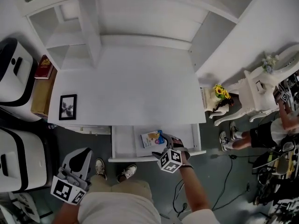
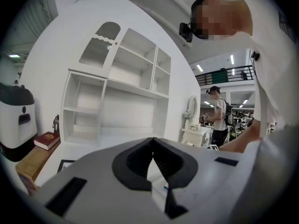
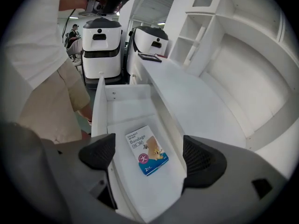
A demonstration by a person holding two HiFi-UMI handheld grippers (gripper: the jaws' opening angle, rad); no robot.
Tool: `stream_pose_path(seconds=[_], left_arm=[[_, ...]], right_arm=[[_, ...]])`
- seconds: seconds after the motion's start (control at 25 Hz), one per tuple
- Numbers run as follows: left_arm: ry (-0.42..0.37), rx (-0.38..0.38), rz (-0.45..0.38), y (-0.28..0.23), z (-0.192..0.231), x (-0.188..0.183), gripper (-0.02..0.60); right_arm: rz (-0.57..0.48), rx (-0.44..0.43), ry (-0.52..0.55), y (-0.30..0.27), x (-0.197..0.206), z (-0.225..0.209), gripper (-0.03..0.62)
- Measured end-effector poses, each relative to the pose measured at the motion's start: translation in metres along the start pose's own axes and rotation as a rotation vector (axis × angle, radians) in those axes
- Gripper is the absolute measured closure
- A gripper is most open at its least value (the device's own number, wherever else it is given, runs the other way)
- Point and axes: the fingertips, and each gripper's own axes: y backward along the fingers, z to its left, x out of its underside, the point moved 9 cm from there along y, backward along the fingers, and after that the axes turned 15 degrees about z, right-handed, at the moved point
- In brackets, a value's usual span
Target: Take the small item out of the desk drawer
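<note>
Your left gripper [image 2: 152, 143] hangs low beside the white desk [image 1: 126, 87], its two black-padded fingers [image 2: 135, 160] pressed together at the tips with nothing between them. Past those closed fingertips, up on the left end of the desk, stand a dark red hardcover book [image 2: 46, 140] and a black-framed picture [image 1: 68, 107]. Further right, the shallow white desk drawer [image 1: 122, 143] is pulled out from under the desktop. The small white-and-blue cardboard bandage box [image 3: 145, 149] lies flat on the drawer floor, towards its right half. Your right gripper [image 3: 150, 154] hovers over that open drawer with its fingers [image 3: 98, 150] spread wide and released. The box sits just beyond the fingertips, in the gap between the two pads. There is clear drawer floor on either side of the box, and neither pad touches it.
</note>
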Motion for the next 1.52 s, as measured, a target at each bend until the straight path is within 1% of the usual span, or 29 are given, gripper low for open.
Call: stream_pose_path(seconds=[0.12,0.32,0.52,0.96,1.28,1.52], left_arm=[[0.024,-0.043,0.019,0.008,0.003,0.005,0.566],[0.047,-0.077,0.039,0.011,0.005,0.012,0.566],[0.068,-0.098,0.055,0.012,0.007,0.019,0.566],[0.104,-0.150,0.083,0.028,0.012,0.031,0.566],[0.105,-0.142,0.106,0.023,0.014,0.031,0.566],[0.116,-0.145,0.120,0.023,0.016,0.034,0.566]], right_arm=[[0.032,-0.063,0.037,-0.024,-0.003,-0.004,0.130],[0.090,-0.138,0.091,-0.059,-0.005,-0.004,0.130],[0.135,-0.179,0.155,-0.084,-0.008,-0.003,0.129],[0.217,-0.230,0.284,-0.119,-0.014,0.001,0.129],[0.245,-0.246,0.317,-0.134,-0.013,0.000,0.129],[0.275,-0.320,0.288,-0.141,-0.016,-0.007,0.121]])
